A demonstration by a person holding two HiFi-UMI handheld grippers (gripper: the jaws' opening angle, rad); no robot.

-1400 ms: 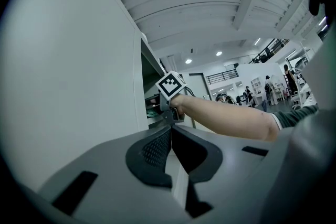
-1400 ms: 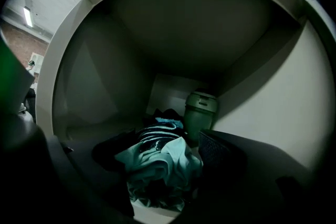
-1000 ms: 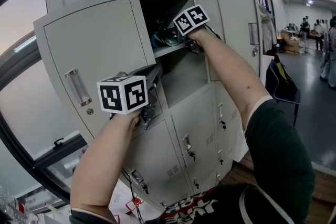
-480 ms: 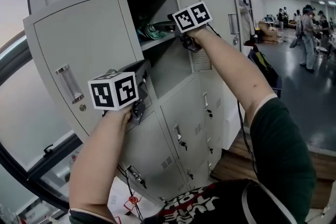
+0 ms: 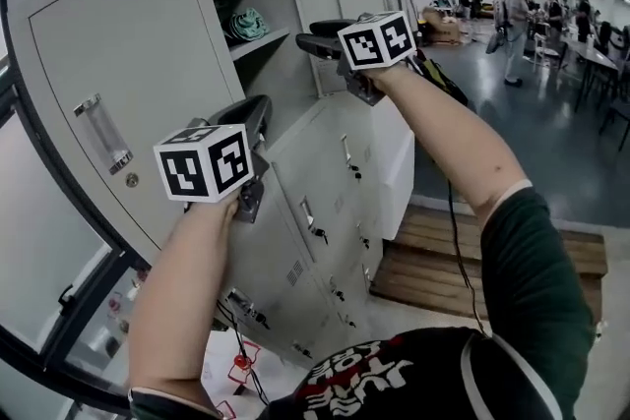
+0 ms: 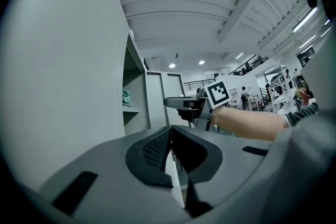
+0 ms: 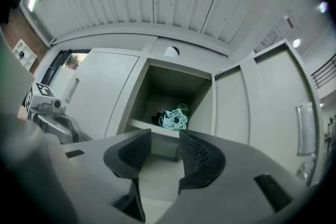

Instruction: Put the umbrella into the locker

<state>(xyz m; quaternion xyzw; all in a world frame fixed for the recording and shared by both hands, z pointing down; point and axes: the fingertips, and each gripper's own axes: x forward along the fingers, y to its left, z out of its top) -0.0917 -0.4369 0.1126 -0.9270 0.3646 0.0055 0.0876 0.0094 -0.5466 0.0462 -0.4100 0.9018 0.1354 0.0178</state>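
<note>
The folded teal umbrella [image 5: 246, 22] lies on the shelf of the locker's open top compartment [image 5: 258, 42]. It also shows as the umbrella [image 7: 173, 119] in the right gripper view and the umbrella [image 6: 127, 97] in the left gripper view. My right gripper [image 5: 305, 37] hangs level in front of that compartment, clear of it. The right gripper [image 7: 165, 134] has its jaws closing, a gap remains, and nothing is between them. My left gripper [image 5: 254, 106] sits lower, beside the swung-out door [image 5: 128, 64]. The left gripper [image 6: 170, 131] has its pads together, empty.
Below the open compartment are several shut locker doors with keys [image 5: 315, 231]. A wooden pallet [image 5: 492, 261] lies on the floor to the right of the lockers. Several people [image 5: 517, 15] stand far back in the hall. A window frame [image 5: 59, 310] runs along the lower left.
My right gripper has drawn back out of the top compartment, to the right, and its jaws have narrowed. The umbrella stays on the shelf. My left gripper has sunk a little.
</note>
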